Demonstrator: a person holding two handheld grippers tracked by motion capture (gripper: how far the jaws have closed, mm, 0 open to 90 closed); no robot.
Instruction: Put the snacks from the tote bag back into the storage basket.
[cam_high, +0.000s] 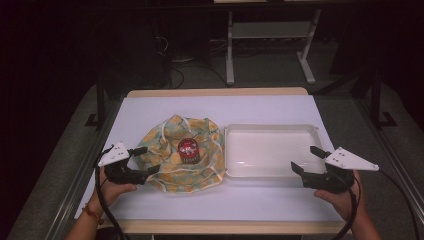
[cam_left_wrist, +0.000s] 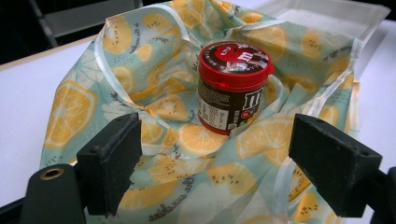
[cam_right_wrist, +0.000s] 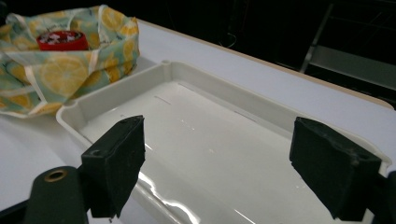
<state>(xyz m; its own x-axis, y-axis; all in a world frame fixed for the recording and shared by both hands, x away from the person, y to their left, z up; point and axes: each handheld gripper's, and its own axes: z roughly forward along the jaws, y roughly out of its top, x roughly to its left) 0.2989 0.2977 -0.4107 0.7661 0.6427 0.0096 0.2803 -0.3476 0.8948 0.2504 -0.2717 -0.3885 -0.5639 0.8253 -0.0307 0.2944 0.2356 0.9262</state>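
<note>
You are holding your left gripper (cam_high: 145, 161), jaws apart, at the near left edge of the lemon-print bag (cam_high: 170, 150) cradling the upright red-lidded candy jar (cam_high: 188, 150), while your right gripper (cam_high: 309, 161) is hovering wide open over the white tray (cam_high: 272, 129).

Glossy plastic tray (cam_right_wrist: 196, 154), printed cloth bag (cam_left_wrist: 154, 140)

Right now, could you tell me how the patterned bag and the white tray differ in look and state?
The bag is soft, crumpled cloth printed with yellow citrus slices; the tray is rigid, plain white and smooth. The bag lies spread open with a red-lidded jar standing upright in it; the tray holds nothing. The left gripper hovers open at the bag's edge, the right gripper open over the tray's edge. Both rest side by side on the table.
</note>
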